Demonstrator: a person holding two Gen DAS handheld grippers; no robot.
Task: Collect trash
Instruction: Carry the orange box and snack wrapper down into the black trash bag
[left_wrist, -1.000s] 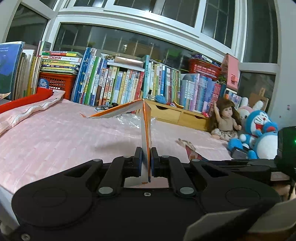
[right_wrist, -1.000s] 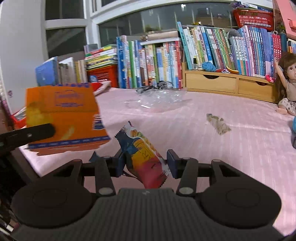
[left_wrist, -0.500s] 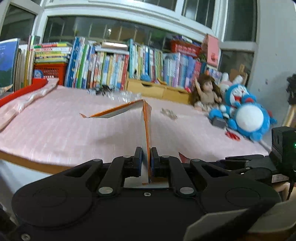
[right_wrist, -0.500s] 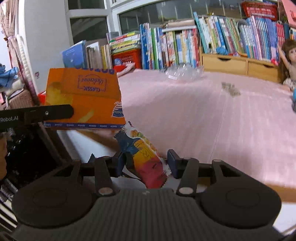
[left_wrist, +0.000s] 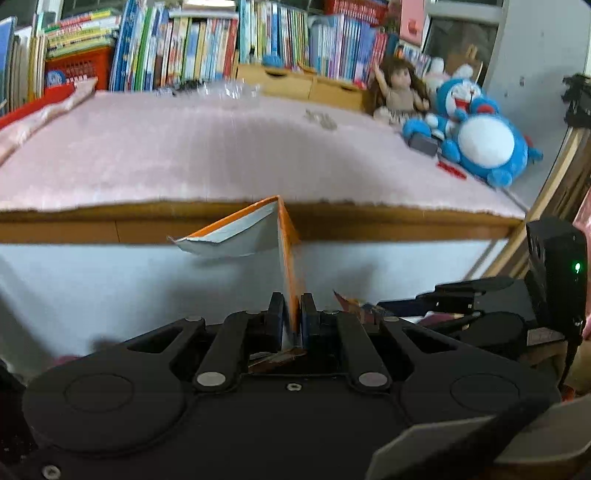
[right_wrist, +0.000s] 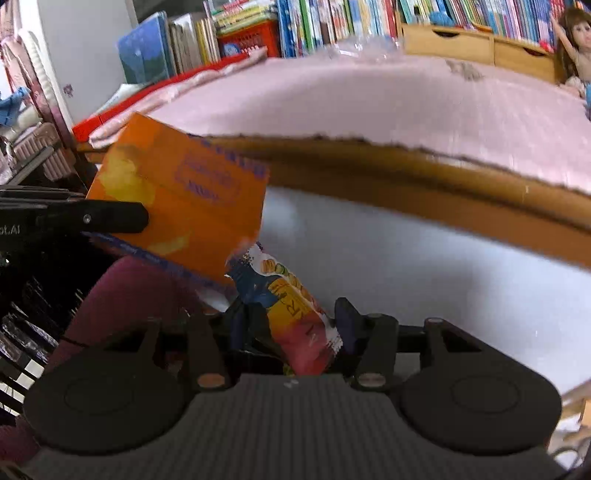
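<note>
My left gripper (left_wrist: 291, 306) is shut on a flattened orange carton (left_wrist: 255, 232), which stands up from the jaws with its top flap folded to the left. The right wrist view shows the same carton (right_wrist: 184, 206) at the left, its printed face towards me. My right gripper (right_wrist: 293, 317) is shut on a colourful snack wrapper (right_wrist: 284, 291) that sticks up between its fingers. Both grippers hang side by side in front of the bed, below its edge. A clear plastic wrap (left_wrist: 229, 88) and a small crumpled scrap (left_wrist: 321, 120) lie on the bed's far side.
The bed has a pink cover (left_wrist: 184, 147), a wooden edge (left_wrist: 369, 221) and a white side panel. Books line the window sill, with a doll (left_wrist: 399, 88) and a blue plush toy (left_wrist: 480, 144) at the right. A magenta shape (right_wrist: 129, 288) and a dark rack (right_wrist: 22, 314) sit low on the left.
Both grippers have drawn back from over the bed, sunk below its edge and tipped downward. The carton and the wrapper have stayed in their grips.
</note>
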